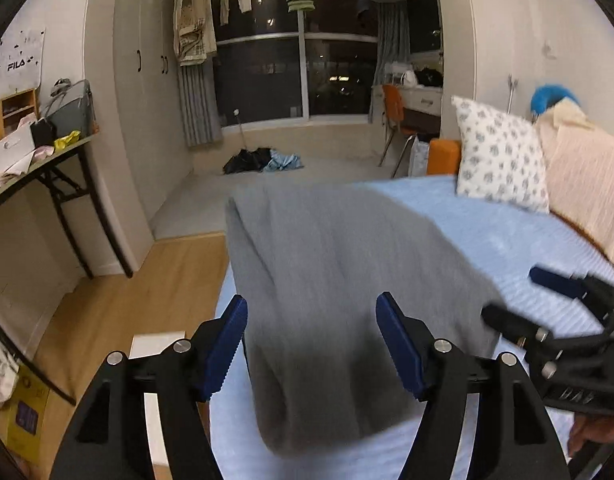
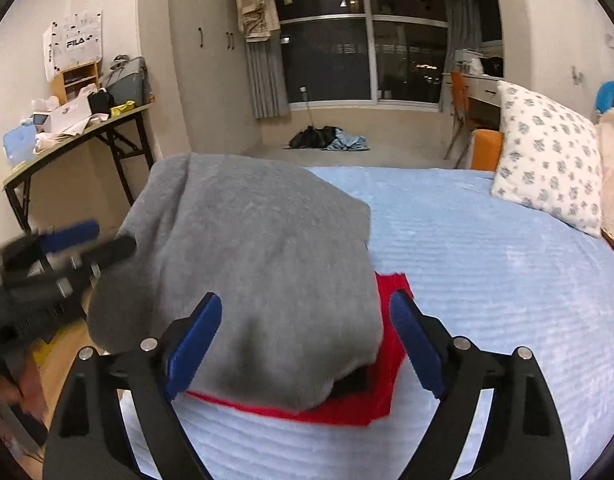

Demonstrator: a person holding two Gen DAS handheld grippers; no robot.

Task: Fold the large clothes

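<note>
A grey garment (image 1: pixel 327 260) lies folded in a thick bundle on the light blue bed cover (image 1: pixel 507 232), near the bed's left edge. In the right wrist view the grey garment (image 2: pixel 259 260) rests on top of a red cloth (image 2: pixel 389 356), with a dark item showing under its near corner. My left gripper (image 1: pixel 311 306) hangs open over the bundle's near end, its pads clear of the fabric. My right gripper (image 2: pixel 305 304) is open too, straddling the bundle's near edge without pressing it. Each gripper shows in the other's view: right gripper (image 1: pixel 515 294), left gripper (image 2: pixel 115 234).
A flowered pillow (image 2: pixel 547 160) and a peach blanket (image 1: pixel 587 184) lie at the bed's right side. A cluttered folding table (image 1: pixel 47 160) stands left, over wooden floor (image 1: pixel 119 304). Dark and blue clothes (image 1: pixel 263 162) lie on the floor by the window. An orange chair (image 1: pixel 395 112) stands behind.
</note>
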